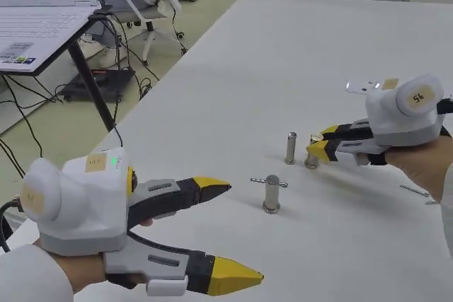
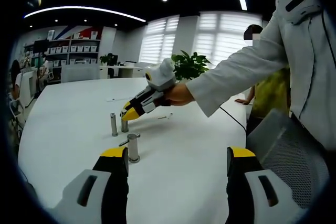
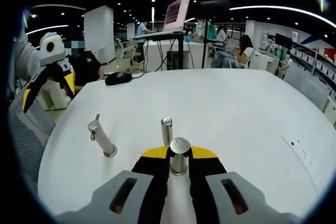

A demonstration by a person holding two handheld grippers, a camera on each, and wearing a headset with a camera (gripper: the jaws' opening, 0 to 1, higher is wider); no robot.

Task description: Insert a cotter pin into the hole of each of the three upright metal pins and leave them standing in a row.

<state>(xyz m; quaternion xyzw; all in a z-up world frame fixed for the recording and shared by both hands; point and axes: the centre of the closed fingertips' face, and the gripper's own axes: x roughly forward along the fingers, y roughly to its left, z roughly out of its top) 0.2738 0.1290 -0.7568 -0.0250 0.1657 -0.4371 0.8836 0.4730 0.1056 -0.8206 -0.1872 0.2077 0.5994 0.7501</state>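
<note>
My left gripper (image 1: 245, 231) hovers by the near left corner of the bench (image 1: 212, 90), its jaws wide apart and holding nothing. My right gripper (image 1: 320, 141) reaches in from the right edge, low over the bench. Its jaws are clamped on the held pin (image 3: 179, 153), which stands upright on its base. Just beside it, on the side away from the right edge, the bare pin (image 1: 291, 148) stands upright, with a small gap between the two. The third pin (image 1: 272, 194) stands nearer the near edge, apart from that pair, between them and my open left jaws. A cotter pin (image 1: 269, 182) passes through its upper part and sticks out on both sides. All three pins are well in from the bench edges. A thin metal piece (image 1: 414, 190) lies flat on the bench close to my right hand (image 1: 425, 167).
</note>
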